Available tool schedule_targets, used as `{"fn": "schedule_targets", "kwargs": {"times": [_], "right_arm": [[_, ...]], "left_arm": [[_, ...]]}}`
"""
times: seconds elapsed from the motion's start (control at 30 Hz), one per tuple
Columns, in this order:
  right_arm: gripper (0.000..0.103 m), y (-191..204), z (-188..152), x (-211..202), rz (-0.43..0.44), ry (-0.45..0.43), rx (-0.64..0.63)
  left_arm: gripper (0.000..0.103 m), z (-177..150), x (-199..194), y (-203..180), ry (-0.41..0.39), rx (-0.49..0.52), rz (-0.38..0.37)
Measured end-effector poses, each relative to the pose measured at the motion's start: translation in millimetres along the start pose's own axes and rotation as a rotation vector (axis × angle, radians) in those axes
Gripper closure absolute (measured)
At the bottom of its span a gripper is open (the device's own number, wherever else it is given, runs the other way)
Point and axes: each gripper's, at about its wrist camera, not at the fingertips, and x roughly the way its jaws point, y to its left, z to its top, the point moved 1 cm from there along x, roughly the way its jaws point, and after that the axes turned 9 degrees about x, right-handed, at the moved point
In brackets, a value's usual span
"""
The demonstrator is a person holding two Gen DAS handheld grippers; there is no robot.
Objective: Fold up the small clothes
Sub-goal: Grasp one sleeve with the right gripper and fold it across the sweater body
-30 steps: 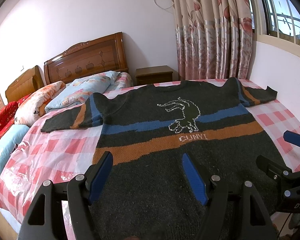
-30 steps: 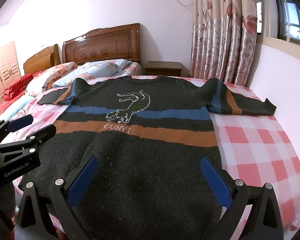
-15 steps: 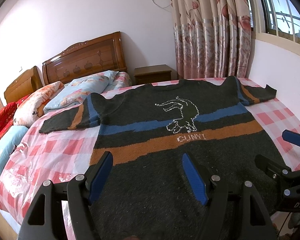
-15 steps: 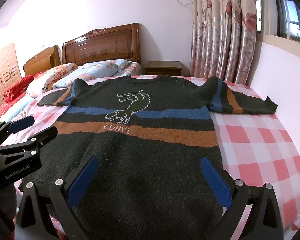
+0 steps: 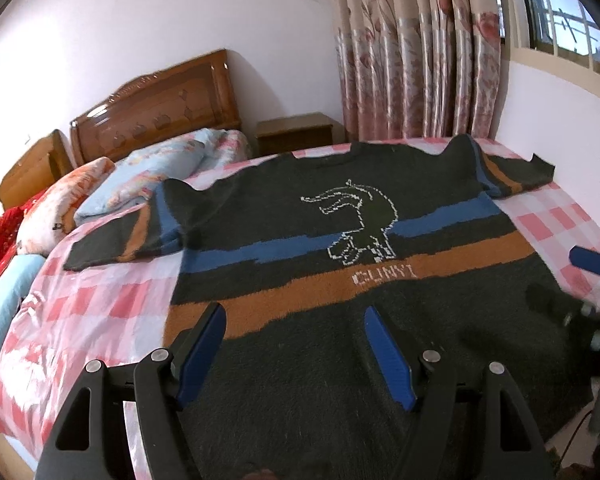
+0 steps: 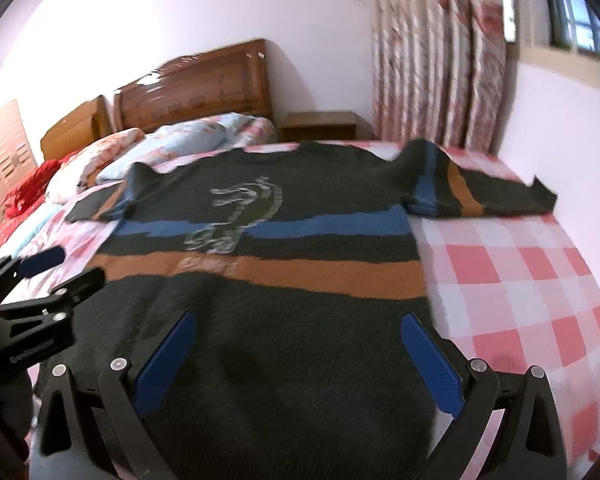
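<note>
- We see the dark knitted sweater (image 5: 300, 208) with blue and orange stripes spread flat, front up, on the pink-checked bed sheet (image 6: 512, 280).
- Our left gripper (image 5: 294, 320) is spread wide above its hem, pinching nothing.
- Our right gripper (image 6: 296, 328) likewise gapes, empty.

Black hand-held gripper (image 5: 294, 354), blue pads (image 5: 388, 356)

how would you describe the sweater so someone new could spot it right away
Find the bed with the pink checked sheet. Spread flat across it, sleeves out, lies the dark sweater. Unlike the floral pillows beside it, it has blue and orange stripes and a white-outlined animal.
</note>
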Motion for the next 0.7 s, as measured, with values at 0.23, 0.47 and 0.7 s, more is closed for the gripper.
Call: {"fn": "schedule_targets", "kwargs": {"times": [0.23,0.47,0.7], "right_arm": [[0.000,-132.3,65.9,66.6,-0.136,0.073,0.354],[0.000,-235.9,125.8,126.5,-0.292,0.064,0.546],[0.000,-262.1,173.2,174.1,-0.452,0.060,0.446]], "left_arm": [[0.030,43.7,89.8,20.6,0.080,-0.018,-0.032],[0.030,64.7,164.0,32.9,0.162,-0.058,-0.028],[0.022,61.2,176.4,49.0,0.143,-0.145,-0.119]]}}
